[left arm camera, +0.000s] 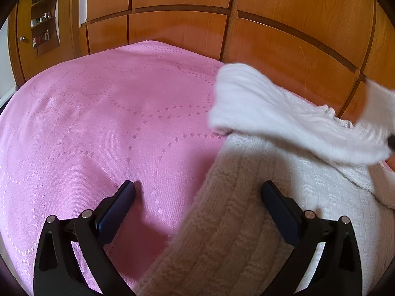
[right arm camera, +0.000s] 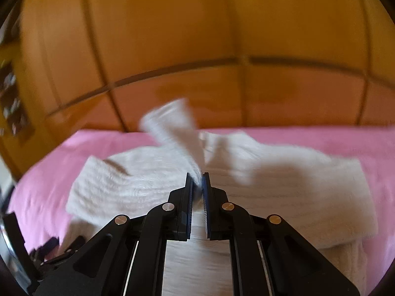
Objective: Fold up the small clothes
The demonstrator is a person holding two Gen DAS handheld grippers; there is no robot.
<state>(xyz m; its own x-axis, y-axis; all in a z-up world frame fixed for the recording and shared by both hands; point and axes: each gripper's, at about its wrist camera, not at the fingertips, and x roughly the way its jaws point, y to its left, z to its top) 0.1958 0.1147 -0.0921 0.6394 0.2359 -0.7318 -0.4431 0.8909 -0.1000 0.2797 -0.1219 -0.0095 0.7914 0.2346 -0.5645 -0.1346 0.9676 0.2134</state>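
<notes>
Nearest your left-hand camera, your left gripper (left arm camera: 197, 194) hangs with its jaws spread wide and nothing pinched: the left finger (left arm camera: 118, 204) sits over the pink bedspread (left arm camera: 98, 128), while the right one is over the cream knitted sweater (left arm camera: 229, 234). A ribbed part of that sweater runs up between the two fingers, untouched by either pad.

On your right side, the right gripper (right arm camera: 197, 180) has its jaws drawn nearly together, clamped on a fold of the white knit. The piece it grips rises from the pads and flares up and to the left as a sleeve (right arm camera: 172, 125), blurred, so you can't quite make out its cuff. In the left view that same sleeve (left arm camera: 271, 108) crosses above the garment's body from the right edge.

Below and beyond the pinch, the rest of the sweater lies spread flat on the bedspread, reaching out to both sides of the right gripper.

Farther back, the bed's edge meets a wall of wooden wardrobe doors (left arm camera: 172, 5), and at far left a narrow shelf (left arm camera: 44, 17) holds small items.
</notes>
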